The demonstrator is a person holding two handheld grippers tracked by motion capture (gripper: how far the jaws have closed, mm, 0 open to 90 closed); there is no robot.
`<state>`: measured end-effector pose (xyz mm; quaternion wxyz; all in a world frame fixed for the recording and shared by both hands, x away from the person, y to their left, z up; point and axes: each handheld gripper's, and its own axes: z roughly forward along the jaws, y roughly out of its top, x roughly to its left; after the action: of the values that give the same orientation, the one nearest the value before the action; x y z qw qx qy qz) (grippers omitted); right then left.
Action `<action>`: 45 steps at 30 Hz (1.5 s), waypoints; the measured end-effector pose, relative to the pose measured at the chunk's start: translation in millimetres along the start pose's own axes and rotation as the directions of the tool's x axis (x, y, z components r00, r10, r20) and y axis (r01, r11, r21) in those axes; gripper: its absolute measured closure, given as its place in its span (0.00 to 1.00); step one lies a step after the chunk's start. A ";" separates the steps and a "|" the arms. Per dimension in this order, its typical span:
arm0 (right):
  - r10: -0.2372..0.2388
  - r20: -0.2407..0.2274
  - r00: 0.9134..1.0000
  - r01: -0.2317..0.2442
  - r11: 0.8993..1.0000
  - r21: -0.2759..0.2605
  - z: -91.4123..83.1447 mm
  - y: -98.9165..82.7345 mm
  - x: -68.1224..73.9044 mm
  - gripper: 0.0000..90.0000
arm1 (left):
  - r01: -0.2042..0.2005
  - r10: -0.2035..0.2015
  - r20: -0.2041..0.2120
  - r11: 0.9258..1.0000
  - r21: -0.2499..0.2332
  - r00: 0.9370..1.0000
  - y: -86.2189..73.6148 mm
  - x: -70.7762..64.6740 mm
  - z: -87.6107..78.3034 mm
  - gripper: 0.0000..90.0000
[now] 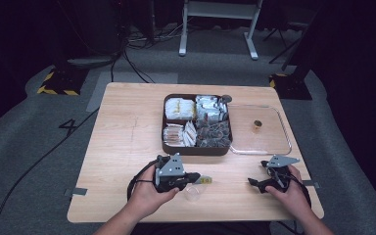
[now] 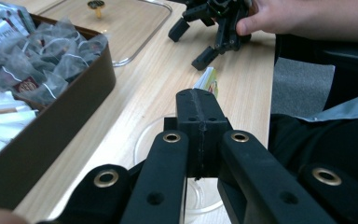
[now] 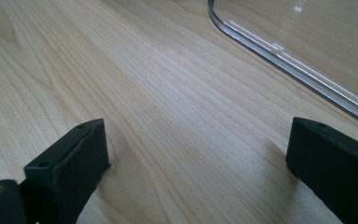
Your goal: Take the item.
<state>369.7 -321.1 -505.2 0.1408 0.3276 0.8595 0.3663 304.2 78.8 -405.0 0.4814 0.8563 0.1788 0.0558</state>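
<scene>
One yellow-green packet [image 2: 208,80] is pinched in the clenched left gripper [image 2: 200,105], above one clear round dish [image 1: 193,192] on the table [image 1: 122,147]. The right gripper [image 3: 196,154] rests with jaws spread wide, beside one clear lid [image 1: 274,142] and one brown four-compartment box [image 1: 196,148]
</scene>
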 end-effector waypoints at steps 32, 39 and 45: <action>-0.002 0.000 1.000 0.002 1.000 0.000 0.4 0.4 -0.2 0.06 | 0.064 -0.065 -0.171 0.998 -0.013 0.983 0.1 15.2 -32.5 0.42; -0.001 0.000 1.000 0.001 1.000 -0.001 1.0 0.9 -0.2 0.06 | 0.091 -0.089 -0.252 0.996 -0.006 0.964 -8.4 26.9 -49.7 0.39; -0.002 0.000 1.000 0.002 1.000 -0.001 1.0 0.9 -0.3 0.06 | 0.113 -0.104 -0.326 0.994 0.007 0.940 -24.1 37.8 -62.9 0.37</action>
<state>370.8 -320.4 -505.3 0.1413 0.3268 0.8596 0.3665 316.4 154.4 -394.8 0.4368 0.8302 0.3033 0.1672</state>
